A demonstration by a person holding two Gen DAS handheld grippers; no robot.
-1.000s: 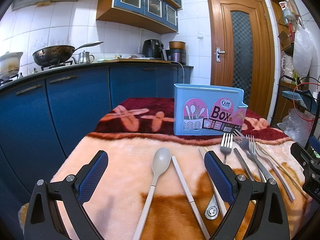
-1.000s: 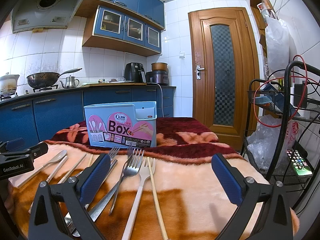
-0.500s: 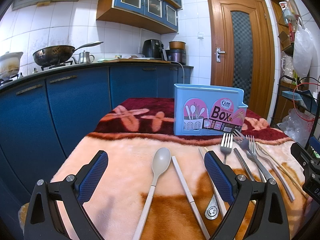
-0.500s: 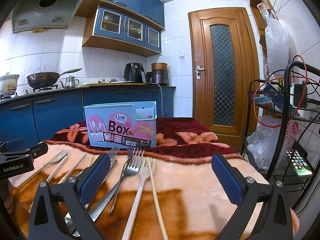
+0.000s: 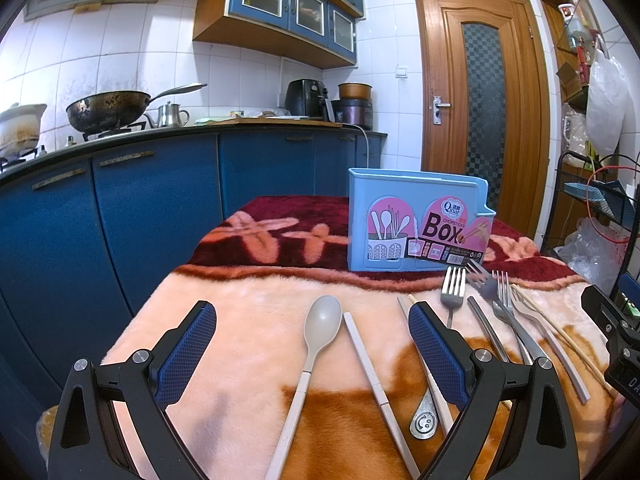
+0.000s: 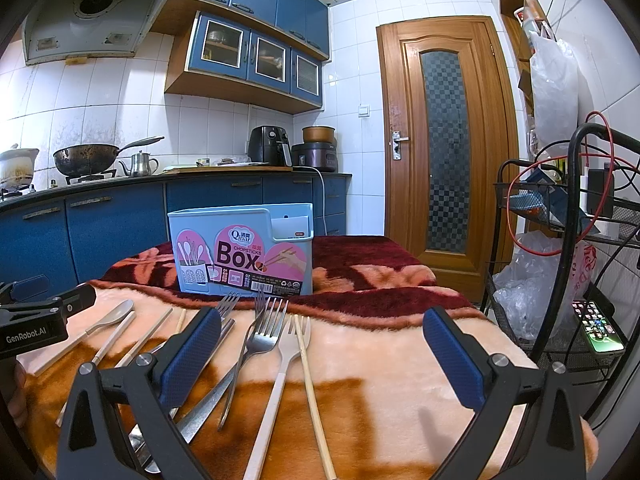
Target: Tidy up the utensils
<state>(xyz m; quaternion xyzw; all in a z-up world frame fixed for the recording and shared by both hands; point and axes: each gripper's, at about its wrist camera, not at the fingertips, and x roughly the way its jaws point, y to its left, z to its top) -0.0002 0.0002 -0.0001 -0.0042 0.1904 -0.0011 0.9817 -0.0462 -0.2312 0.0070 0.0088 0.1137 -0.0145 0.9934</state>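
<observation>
A light blue chopsticks box (image 5: 416, 224) stands upright at the back of the blanket-covered table; it also shows in the right wrist view (image 6: 240, 252). In front of it lie a beige spoon (image 5: 316, 336), a beige chopstick (image 5: 370, 364), metal forks (image 5: 454, 288) and more utensils. My left gripper (image 5: 312, 344) is open and empty, low over the spoon. My right gripper (image 6: 320, 352) is open and empty, over the metal fork (image 6: 264, 332), the beige fork (image 6: 288, 344) and a wooden chopstick (image 6: 310, 376).
A fluffy orange and maroon blanket (image 5: 240, 320) covers the table. Blue kitchen cabinets (image 5: 140, 216) stand to the left, a wooden door (image 6: 448, 152) behind. A black wire rack (image 6: 568, 280) with a phone (image 6: 598, 332) stands close on the right.
</observation>
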